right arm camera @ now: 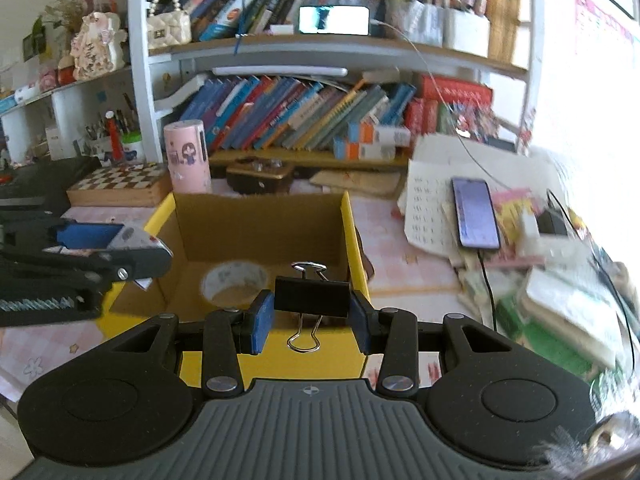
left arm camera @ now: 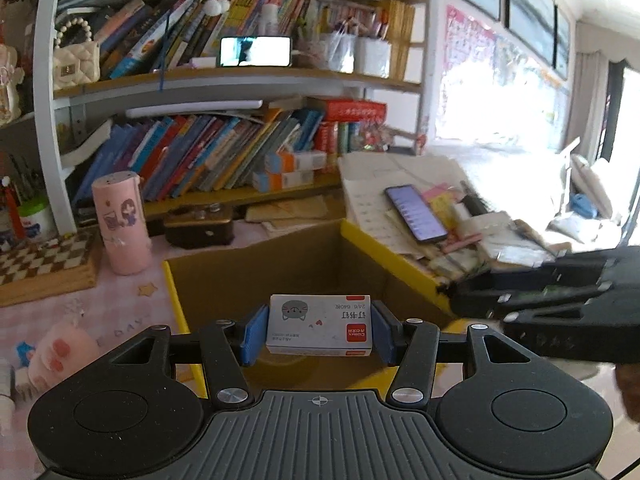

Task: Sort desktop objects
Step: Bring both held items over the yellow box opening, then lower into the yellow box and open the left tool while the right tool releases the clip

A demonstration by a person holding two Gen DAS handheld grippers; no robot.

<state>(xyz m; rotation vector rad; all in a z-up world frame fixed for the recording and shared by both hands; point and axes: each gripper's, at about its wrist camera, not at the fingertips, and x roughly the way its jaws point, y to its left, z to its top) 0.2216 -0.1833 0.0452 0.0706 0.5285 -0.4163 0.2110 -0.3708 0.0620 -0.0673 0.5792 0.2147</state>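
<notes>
Our left gripper (left arm camera: pixel 318 330) has its jaws clamped on a small white box of staples (left arm camera: pixel 319 326), the blue pads pressed to its two short ends, and we hold it above the open cardboard box (left arm camera: pixel 256 276) with yellow edges on the tabletop. Our right gripper (right arm camera: pixel 312 316) grips a black binder clip (right arm camera: pixel 313 299) by its sides, also over that box, near its front right corner. Inside the box lies a roll of tape (right arm camera: pixel 235 280). A phone (right arm camera: pixel 476 213) rests on papers to the right.
</notes>
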